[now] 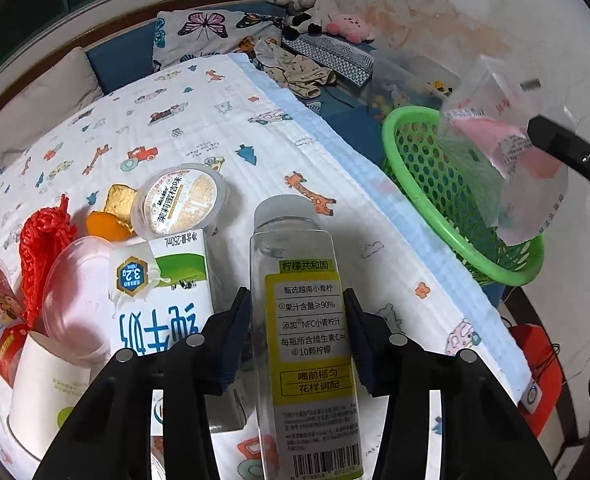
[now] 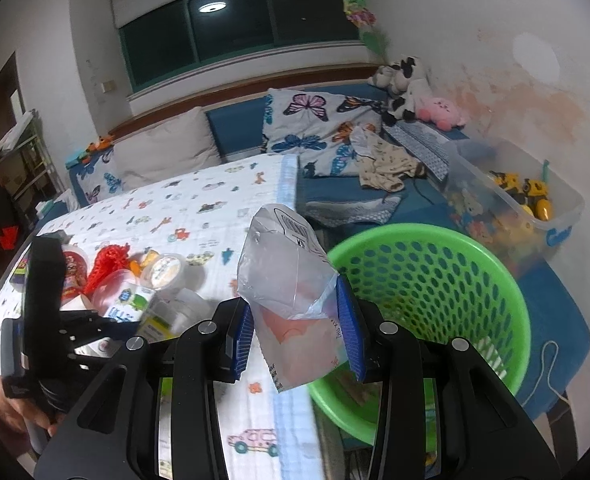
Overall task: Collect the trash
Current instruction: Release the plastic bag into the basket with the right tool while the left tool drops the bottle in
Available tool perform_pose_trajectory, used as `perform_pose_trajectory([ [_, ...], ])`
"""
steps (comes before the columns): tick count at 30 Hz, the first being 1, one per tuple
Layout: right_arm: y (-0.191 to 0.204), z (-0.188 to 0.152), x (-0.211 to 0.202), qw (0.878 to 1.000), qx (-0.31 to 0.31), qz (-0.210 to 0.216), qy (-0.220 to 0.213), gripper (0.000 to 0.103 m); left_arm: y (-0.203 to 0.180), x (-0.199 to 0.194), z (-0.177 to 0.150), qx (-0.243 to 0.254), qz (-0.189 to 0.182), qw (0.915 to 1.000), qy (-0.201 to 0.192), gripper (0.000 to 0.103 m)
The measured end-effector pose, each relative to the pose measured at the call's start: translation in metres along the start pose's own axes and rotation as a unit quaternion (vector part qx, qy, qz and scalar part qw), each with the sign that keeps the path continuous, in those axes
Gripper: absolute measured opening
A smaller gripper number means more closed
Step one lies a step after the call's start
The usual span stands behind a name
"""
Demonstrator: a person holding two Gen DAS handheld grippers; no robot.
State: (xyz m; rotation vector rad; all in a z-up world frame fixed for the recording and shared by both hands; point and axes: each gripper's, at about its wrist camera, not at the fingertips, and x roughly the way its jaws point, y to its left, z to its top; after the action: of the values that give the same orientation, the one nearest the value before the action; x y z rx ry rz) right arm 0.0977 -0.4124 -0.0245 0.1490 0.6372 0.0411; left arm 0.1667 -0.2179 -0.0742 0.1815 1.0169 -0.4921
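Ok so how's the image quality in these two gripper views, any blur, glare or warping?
Left wrist view: strong fisheye bending with dark corners; the plastic bag at the right is smeared by motion, while the bottle label reads sharp. Right wrist view: same curved edges; a ceiling lamp reflects in the dark window; the green basket is clear.

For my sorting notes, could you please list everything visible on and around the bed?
juice bottle: one, clear with yellow label, lying on the sheet between the left tool's fingers
milk carton: one, white and green, left of the bottle
jelly cup: one, clear, sealed, behind the carton
net bag: one, red, far left
plastic pouch: one, clear and pink, held beside the basket
basket: one, green, beside the bed
toy bin: one, clear, by the wall
left tool: black, around the bottle
right tool: blue pads, clamped on the pouch
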Motion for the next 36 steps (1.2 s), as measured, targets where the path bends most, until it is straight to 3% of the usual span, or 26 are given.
perform_pose_trajectory([
  [12, -0.042, -0.015, 0.016, 0.998, 0.032, -0.039, 0.028, 0.04, -0.016, -0.039, 0.016, 0.004, -0.067, 0.9969, -0.042, 0.045],
  [17, -0.055, -0.021, 0.021, 0.997, 0.042, -0.053, 0.036, 0.045, -0.027, -0.048, 0.031, 0.011, -0.08, 0.9953, -0.053, 0.045],
  [21, -0.061, -0.024, 0.018, 0.997, 0.047, -0.058, 0.032, 0.056, -0.037, -0.053, 0.042, 0.023, -0.085, 0.9942, -0.061, 0.045],
  [29, -0.07, -0.024, 0.001, 0.996, 0.048, -0.074, 0.017, 0.062, -0.066, -0.053, 0.067, 0.054, -0.096, 0.9914, -0.072, 0.045],
  [36, -0.087, -0.032, -0.023, 0.994, 0.062, -0.088, 0.006, 0.063, -0.094, -0.031, 0.085, 0.068, -0.119, 0.9892, -0.053, 0.045],
])
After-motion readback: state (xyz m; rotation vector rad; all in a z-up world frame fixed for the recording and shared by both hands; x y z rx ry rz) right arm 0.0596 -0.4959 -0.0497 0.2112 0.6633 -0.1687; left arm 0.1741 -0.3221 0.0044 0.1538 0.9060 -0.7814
